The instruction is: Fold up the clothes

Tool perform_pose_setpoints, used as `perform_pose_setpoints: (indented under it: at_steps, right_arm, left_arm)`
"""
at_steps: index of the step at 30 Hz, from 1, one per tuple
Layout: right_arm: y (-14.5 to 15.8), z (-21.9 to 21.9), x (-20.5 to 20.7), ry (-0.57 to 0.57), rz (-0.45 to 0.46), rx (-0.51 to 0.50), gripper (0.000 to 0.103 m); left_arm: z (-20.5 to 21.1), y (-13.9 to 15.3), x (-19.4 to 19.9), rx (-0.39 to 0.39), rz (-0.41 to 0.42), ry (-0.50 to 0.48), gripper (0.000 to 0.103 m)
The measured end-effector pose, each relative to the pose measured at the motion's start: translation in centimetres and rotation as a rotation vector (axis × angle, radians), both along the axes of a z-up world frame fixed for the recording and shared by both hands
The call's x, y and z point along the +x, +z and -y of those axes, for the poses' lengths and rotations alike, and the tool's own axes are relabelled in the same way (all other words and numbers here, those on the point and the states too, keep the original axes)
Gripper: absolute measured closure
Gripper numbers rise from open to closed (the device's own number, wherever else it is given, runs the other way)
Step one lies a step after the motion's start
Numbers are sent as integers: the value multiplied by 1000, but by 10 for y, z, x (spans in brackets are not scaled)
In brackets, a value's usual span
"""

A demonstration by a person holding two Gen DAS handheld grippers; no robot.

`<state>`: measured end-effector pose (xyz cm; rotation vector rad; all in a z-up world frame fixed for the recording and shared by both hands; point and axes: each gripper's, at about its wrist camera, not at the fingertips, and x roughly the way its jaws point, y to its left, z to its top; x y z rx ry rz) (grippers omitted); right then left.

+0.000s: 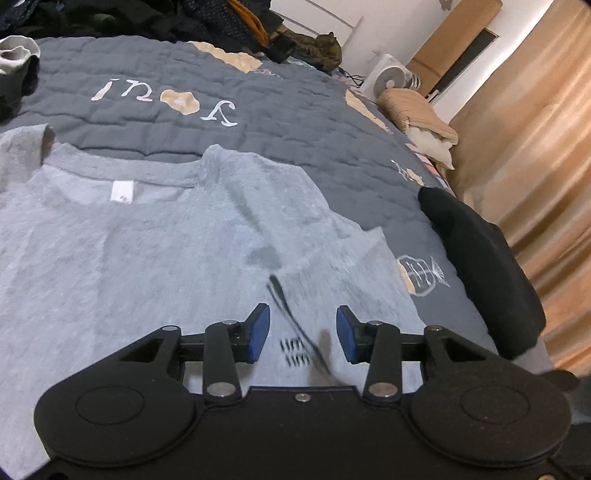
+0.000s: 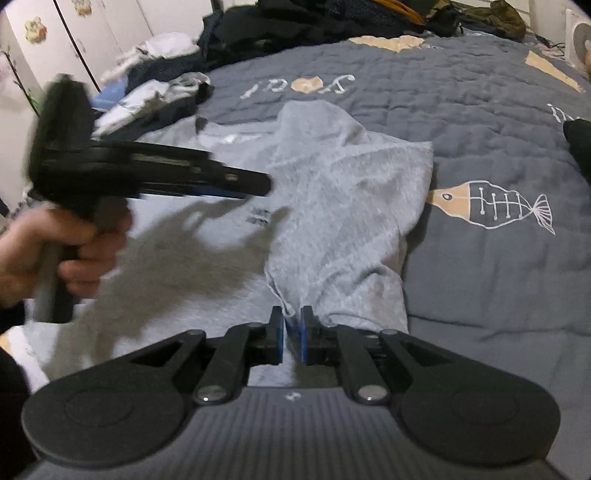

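Note:
A light grey T-shirt (image 1: 147, 258) lies spread on a dark grey quilt (image 1: 295, 122), its collar and white label (image 1: 120, 192) toward the far side. My left gripper (image 1: 303, 328) hovers just above the shirt, open, with nothing between its blue pads (image 1: 258, 332). In the right wrist view the shirt (image 2: 343, 192) has its right side folded over toward the middle. My right gripper (image 2: 294, 338) is shut on a fold of that side's edge, close to the camera. The left gripper (image 2: 258, 186) shows blurred at the left, held by a hand (image 2: 74, 243).
A black garment (image 1: 480, 266) lies at the bed's right edge. Dark clothes (image 2: 295, 26) are piled along the far side and lighter folded clothes (image 2: 147, 99) lie at the far left. A white fan (image 1: 391, 79) and an orange curtain (image 1: 535, 147) stand beyond the bed.

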<state>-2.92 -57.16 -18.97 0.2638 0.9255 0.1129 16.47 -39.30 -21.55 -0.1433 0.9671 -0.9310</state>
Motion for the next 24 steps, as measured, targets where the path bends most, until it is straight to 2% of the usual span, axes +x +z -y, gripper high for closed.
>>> perform_pose_setpoints:
  at_steps: [3,5,7,10,12,15,20,23,24]
  right_arm:
    - [11,11,-6,-17,43,56,94]
    - [15,20,-7,-71,70,72,94]
    - [16,30,-8,-137,90,78,94]
    - [10,43,-6,-248,83,26,94]
    - [0,46,-3,-288,33,-30,94]
    - [-17,41,4,-277,-44,-78,94]
    - [-20,39,5,-278,-62,-83,94]
    - [-22,41,4,-295,-69,-63,94]
    - [-22,41,4,-296,-70,-62,94]
  left_arm:
    - [8,-5,10,8,-18,17,64]
    - [12,-9,16,6,-38,26,69]
    - [13,-11,19,-1,-48,22,95]
    - [5,-7,20,-27,-28,39,101]
    - [-3,-2,22,-47,-10,65,101]
    - [-5,4,25,-3,-7,51,101]
    - [-5,30,24,41,69,40,98]
    - [15,54,23,45,122,-11,86]
    - [27,60,20,46,144,-40,74]
